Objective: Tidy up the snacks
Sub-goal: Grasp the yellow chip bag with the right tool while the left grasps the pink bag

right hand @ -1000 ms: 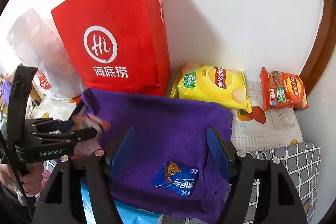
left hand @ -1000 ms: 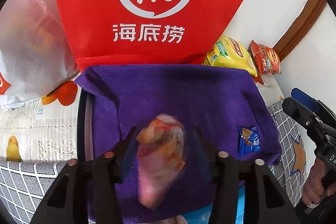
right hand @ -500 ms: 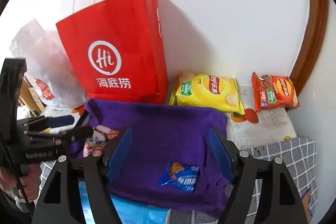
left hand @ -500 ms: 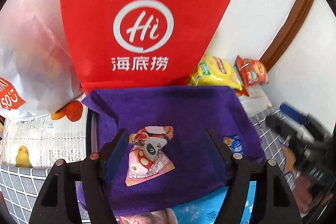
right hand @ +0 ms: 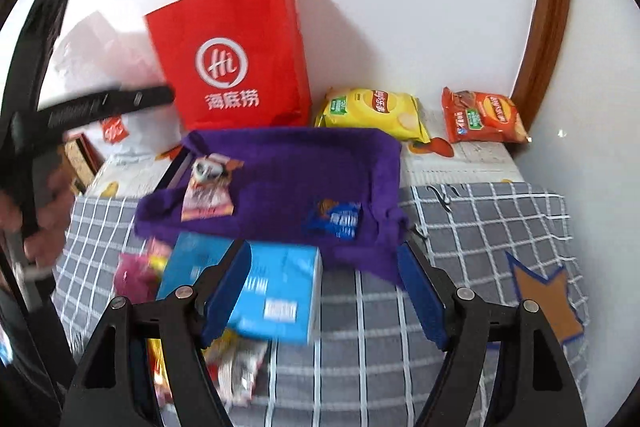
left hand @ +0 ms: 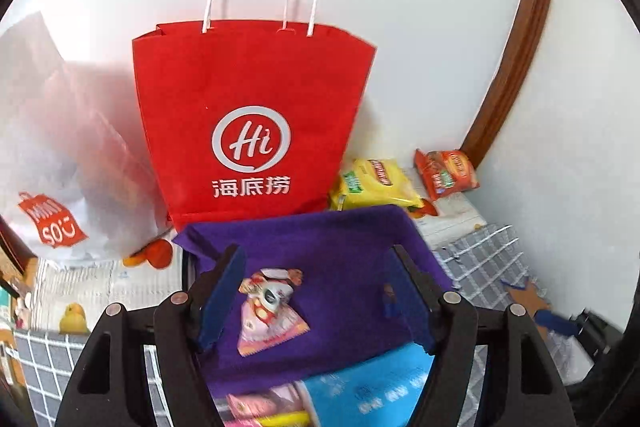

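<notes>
Both the left claw (left hand: 320, 291) and right claw (right hand: 324, 287) gape empty near the purple cloth's (right hand: 296, 163) front edge.

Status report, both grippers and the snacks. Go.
Left gripper open, empty, above purple cloth. Right gripper open, empty, over blue box. Pink snack packet and blue snack packet lying on cloth. Nothing blocking.

A plain white wall (left hand: 420, 7) is standing behind everything, catching soft, even light. A curved brown wooden trim (right hand: 548, 27) is running up the right side, and a grey grid-patterned cloth (right hand: 500, 227) is covering the surface below.
</notes>
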### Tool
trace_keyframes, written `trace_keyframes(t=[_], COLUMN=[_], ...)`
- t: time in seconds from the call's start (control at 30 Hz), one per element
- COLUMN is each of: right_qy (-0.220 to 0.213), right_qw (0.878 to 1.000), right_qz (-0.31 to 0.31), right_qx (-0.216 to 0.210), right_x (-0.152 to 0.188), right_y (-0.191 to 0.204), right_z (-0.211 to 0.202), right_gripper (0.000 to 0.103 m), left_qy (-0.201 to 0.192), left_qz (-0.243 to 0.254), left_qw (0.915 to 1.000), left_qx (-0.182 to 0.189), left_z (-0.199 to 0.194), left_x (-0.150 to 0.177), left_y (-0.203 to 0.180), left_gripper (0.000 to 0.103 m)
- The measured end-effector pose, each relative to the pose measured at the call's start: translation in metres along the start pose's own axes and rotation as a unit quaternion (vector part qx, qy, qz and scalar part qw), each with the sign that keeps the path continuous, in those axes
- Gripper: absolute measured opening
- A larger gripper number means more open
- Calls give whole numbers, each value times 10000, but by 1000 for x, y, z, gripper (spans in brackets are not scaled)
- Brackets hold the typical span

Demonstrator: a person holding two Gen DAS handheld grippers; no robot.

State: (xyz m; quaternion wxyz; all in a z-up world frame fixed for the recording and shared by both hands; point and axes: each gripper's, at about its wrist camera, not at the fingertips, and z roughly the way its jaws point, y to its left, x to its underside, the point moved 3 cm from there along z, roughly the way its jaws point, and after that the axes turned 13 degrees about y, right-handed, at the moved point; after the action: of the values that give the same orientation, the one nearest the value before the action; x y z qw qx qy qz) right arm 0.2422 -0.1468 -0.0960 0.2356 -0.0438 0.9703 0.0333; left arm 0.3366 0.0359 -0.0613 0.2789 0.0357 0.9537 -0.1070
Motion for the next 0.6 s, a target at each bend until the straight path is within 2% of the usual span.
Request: trace_keyframes(t=[0.07, 0.2, 0.43, 0.6], right_qy=[-20, 12, 141, 272], right_qw=[10000, 9996, 9978, 9946], right_qz=[-63, -123, -70, 92], right_qx=[-75, -250, -641, -996], right_x=[14, 40, 68, 71], right_y=[6, 23, 54, 71], right_z=[-7, -8, 6, 23], right_gripper=[77, 77, 77, 77], left_qy=[21, -47, 158, 357], left_qz=[91, 197, -213, -519], left_qw=[10000, 9994, 9991, 9973], left_qx=[-2, -265, -318, -385], left_z=[-13, -41, -57, -58], left_x=[7, 30, 83, 126], left_y=[-5, -5, 29, 58], left_gripper=[69, 71, 71, 71])
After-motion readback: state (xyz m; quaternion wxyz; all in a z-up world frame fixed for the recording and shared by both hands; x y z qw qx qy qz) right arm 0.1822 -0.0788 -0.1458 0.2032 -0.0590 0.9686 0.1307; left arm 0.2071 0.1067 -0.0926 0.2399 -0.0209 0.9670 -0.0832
